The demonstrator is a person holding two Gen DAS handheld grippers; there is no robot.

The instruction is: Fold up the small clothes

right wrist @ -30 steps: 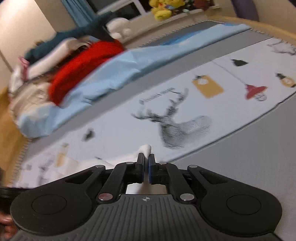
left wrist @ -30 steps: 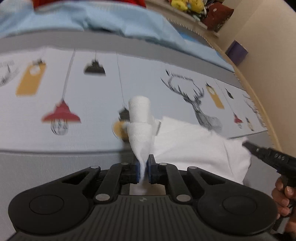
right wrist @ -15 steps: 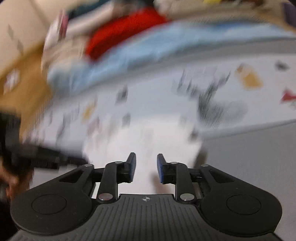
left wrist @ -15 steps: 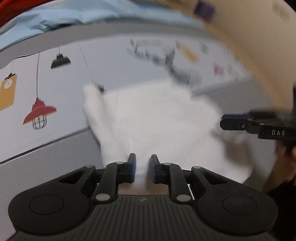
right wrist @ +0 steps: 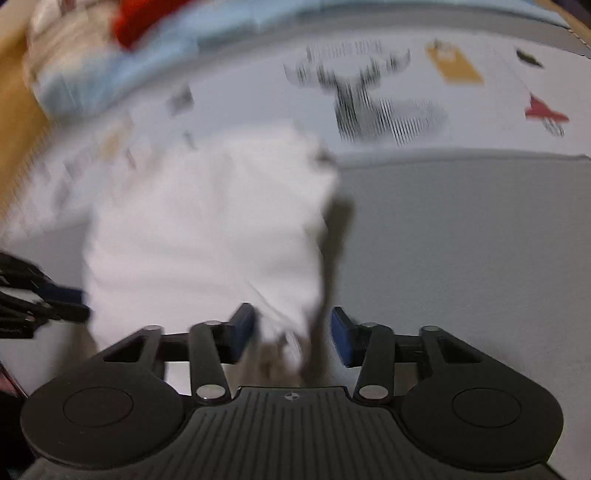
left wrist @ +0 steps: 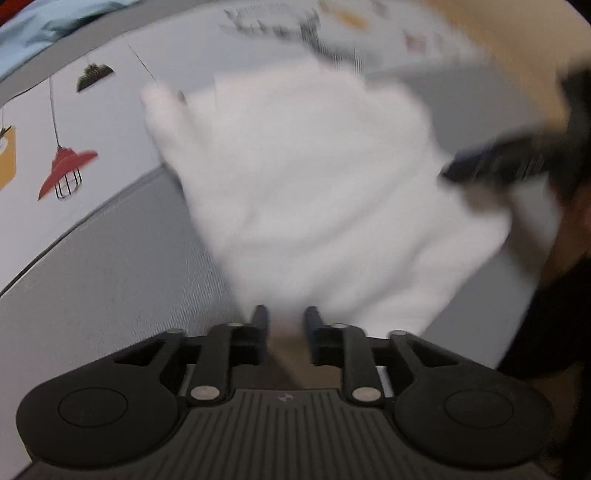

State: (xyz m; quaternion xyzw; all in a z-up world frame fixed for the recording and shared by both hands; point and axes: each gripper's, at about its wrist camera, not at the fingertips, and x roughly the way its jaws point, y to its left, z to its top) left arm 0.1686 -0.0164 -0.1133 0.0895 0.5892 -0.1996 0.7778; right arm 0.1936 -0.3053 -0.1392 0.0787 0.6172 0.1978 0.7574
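The small white cloth garment (left wrist: 314, 192) lies spread on the grey surface, its far edge reaching onto the pale printed sheet with the dark stag drawing (right wrist: 373, 103); motion blur hides its seams and which part is which. The left gripper (left wrist: 284, 319) sits at the garment's near edge with its jaws parted and nothing clamped between them. The right gripper (right wrist: 291, 325) is likewise parted, wider, over the garment's near right corner, where a flap of cloth stands up between the fingers without being pinched. The step in hand looks like laying the piece flat for a fold: each gripper should probably close on a single layer at a corner, and both should pull evenly so no wrinkle is trapped. Beyond the stag, a light blue blanket (right wrist: 155, 51) and a red fabric heap (right wrist: 140, 18) lie well apart from the garment and should not obstruct.
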